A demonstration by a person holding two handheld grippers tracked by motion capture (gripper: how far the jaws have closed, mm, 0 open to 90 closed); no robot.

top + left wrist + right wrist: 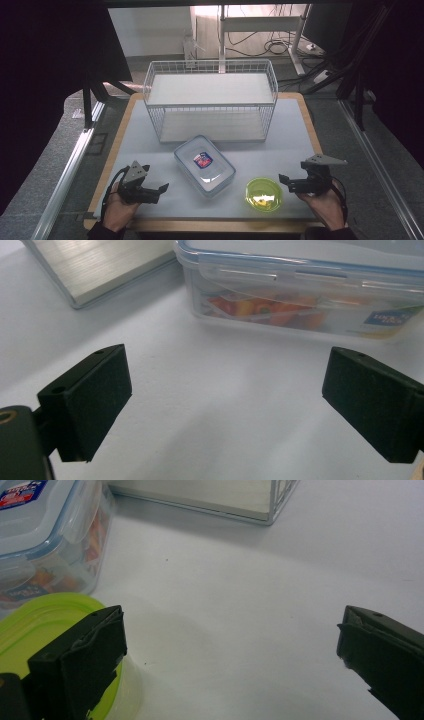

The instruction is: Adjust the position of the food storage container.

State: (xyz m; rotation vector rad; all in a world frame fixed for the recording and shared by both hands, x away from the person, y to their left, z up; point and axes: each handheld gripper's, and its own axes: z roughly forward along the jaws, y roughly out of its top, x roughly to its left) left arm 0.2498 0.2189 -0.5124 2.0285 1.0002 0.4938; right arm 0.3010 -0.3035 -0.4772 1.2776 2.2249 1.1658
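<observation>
Clear lidded container (205,165) lies flat at mid-table, between your two grippers and apart from both. Your left gripper (161,189) rests low at the near left — jaws spread wide, nothing between them, aimed at the container's side. Your right gripper (283,180) sits just beside the green round bowl (263,194), jaws likewise wide and empty. Beyond the container stands the white wire basket (210,101).

Bare table (150,150) lies open left of the lidded food container (205,165); the green-lidded bowl (263,194) and wire basket (210,100) block the right and rear.
</observation>
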